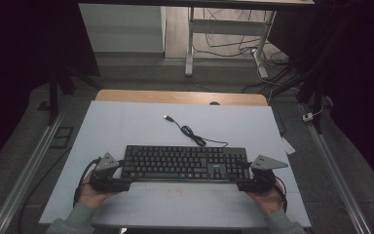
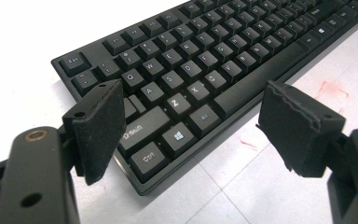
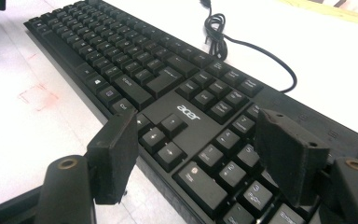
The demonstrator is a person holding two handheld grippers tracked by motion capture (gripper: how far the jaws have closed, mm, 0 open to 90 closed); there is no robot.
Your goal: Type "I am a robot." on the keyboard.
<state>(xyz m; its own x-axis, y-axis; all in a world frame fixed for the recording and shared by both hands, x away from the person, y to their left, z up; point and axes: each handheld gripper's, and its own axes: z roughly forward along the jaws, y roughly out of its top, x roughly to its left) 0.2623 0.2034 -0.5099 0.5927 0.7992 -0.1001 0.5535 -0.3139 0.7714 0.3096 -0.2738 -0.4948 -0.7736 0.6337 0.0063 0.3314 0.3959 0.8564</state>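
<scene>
A black Acer keyboard (image 1: 185, 163) lies flat across the white table sheet, its cable (image 1: 195, 135) coiling toward the far side and ending in a USB plug (image 1: 167, 117). My left gripper (image 1: 126, 171) is open at the keyboard's left end, its jaws straddling the near left corner by the Ctrl and Shift keys (image 2: 151, 140). My right gripper (image 1: 243, 174) is open at the right end, its jaws set either side of the arrow keys and number pad (image 3: 200, 154). Neither gripper holds anything.
The white sheet (image 1: 126, 122) covers a wooden table whose far edge (image 1: 180, 96) shows. Faint red marks (image 2: 328, 88) sit on the sheet in front of the keyboard. Beyond the table are desk legs (image 1: 190, 48) and floor cables.
</scene>
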